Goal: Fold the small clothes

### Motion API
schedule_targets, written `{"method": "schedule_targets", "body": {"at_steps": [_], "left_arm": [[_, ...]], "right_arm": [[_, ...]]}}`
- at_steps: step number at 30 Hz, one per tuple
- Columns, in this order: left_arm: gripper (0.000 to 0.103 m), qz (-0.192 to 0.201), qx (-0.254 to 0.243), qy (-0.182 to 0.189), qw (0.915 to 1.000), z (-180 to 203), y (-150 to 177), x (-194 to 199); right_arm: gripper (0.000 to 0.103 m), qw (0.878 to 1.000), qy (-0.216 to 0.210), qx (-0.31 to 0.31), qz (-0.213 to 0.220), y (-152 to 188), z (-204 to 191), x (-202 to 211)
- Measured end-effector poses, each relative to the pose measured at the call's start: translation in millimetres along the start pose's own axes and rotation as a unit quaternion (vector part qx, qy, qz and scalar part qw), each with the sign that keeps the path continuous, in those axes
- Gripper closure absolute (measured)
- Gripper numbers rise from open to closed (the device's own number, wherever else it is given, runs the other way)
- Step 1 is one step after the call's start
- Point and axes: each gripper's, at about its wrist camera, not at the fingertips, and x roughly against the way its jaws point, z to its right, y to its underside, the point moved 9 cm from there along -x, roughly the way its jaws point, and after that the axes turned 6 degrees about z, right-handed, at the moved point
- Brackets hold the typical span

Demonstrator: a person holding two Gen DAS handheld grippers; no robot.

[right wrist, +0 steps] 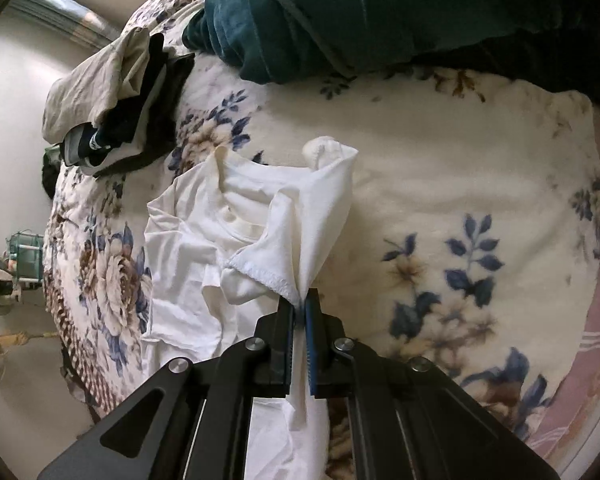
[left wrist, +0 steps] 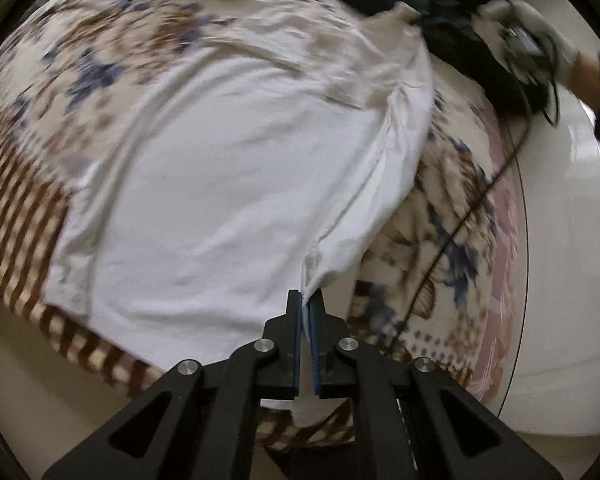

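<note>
A white T-shirt (left wrist: 220, 184) lies spread over a floral blanket (left wrist: 100, 52) on a bed. My left gripper (left wrist: 306, 300) is shut on the shirt's hem edge, and the cloth rises in a fold from its blue pads. In the right wrist view the same white T-shirt (right wrist: 204, 240) is bunched, its collar toward the upper left. My right gripper (right wrist: 300, 300) is shut on a stitched sleeve edge, with cloth hanging down between the fingers. The right gripper and the gloved hand (left wrist: 540, 40) holding it show at the upper right of the left wrist view.
A teal blanket (right wrist: 320, 12) lies heaped at the bed's far end. A pile of beige and dark clothes (right wrist: 112, 92) sits at the blanket's left edge. A cable (left wrist: 480, 200) runs across the bed's right side. The pale floor (right wrist: 16, 160) lies past the bed's edge.
</note>
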Motion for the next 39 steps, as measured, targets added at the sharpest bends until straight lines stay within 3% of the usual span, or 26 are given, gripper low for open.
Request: {"method": "schedule_targets", "body": {"at_steps": [6,13,18,21,23,24,25,26,28,29,31,34,36,39], "left_arm": [[0.101,0.023,0.055,-0.036,0.9976,-72.3,-20.8,18.8],[0.101,0.014,0.107,-0.064,0.9922,-153.5,-26.7,5.4],[0.101,-0.015,0.116,-0.068,0.9909,-187.9,-14.2,-16.8],[0.1,-0.06,0.122,-0.056,0.989,-200.0,1.2,-37.1],[0.096,-0.083,0.145,-0.027,0.9856,-207.8,9.1,-38.0],[0.096,-0.092,0.152,-0.011,0.984,-211.4,11.2,-32.9],[0.095,-0.102,0.153,-0.01,0.9829,-217.4,13.6,-25.7],[0.087,-0.109,0.151,-0.014,0.9824,-222.2,14.7,-20.0],[0.078,-0.117,0.159,-0.01,0.9803,-241.4,12.0,4.5],[0.077,-0.116,0.164,-0.009,0.9797,-246.8,7.9,11.5],[0.077,-0.107,0.168,-0.018,0.9798,-261.7,-15.8,28.2],[0.076,-0.062,0.134,0.006,0.9891,-249.9,-90.4,34.6],[0.076,-0.029,0.093,0.036,0.9946,-220.6,-157.3,20.1],[0.075,0.005,0.048,0.092,0.9946,-166.4,-251.8,-17.5]], "right_arm": [[0.098,1.0,0.005,0.021,0.007,-13.9,-62.9,-16.6],[0.098,0.995,0.058,0.08,-0.024,-17.6,-167.5,-97.9],[0.098,0.988,0.101,0.105,-0.045,-10.2,-212.9,-154.0],[0.098,0.985,0.123,0.103,-0.059,-6.1,-221.1,-177.2],[0.096,0.984,0.128,0.091,-0.083,-1.7,-222.2,-188.6],[0.094,0.985,0.123,0.081,-0.092,-0.7,-222.3,-190.5],[0.083,0.988,0.1,0.065,-0.1,0.0,-223.8,-188.9],[0.066,0.993,0.048,0.037,-0.103,0.2,-228.0,-180.2],[0.05,0.996,-0.02,-0.007,-0.091,-2.5,-228.4,-156.4],[0.05,0.995,-0.052,-0.029,-0.079,-3.9,-224.7,-137.3],[0.05,0.996,-0.058,-0.046,-0.053,-5.0,-208.2,-104.2],[0.05,0.998,-0.024,-0.056,-0.015,-1.4,-170.6,-62.4],[0.05,0.998,0.01,-0.059,0.0,3.2,-144.9,-45.0],[0.05,0.997,0.048,-0.064,0.014,13.5,-105.6,-35.2]]}}
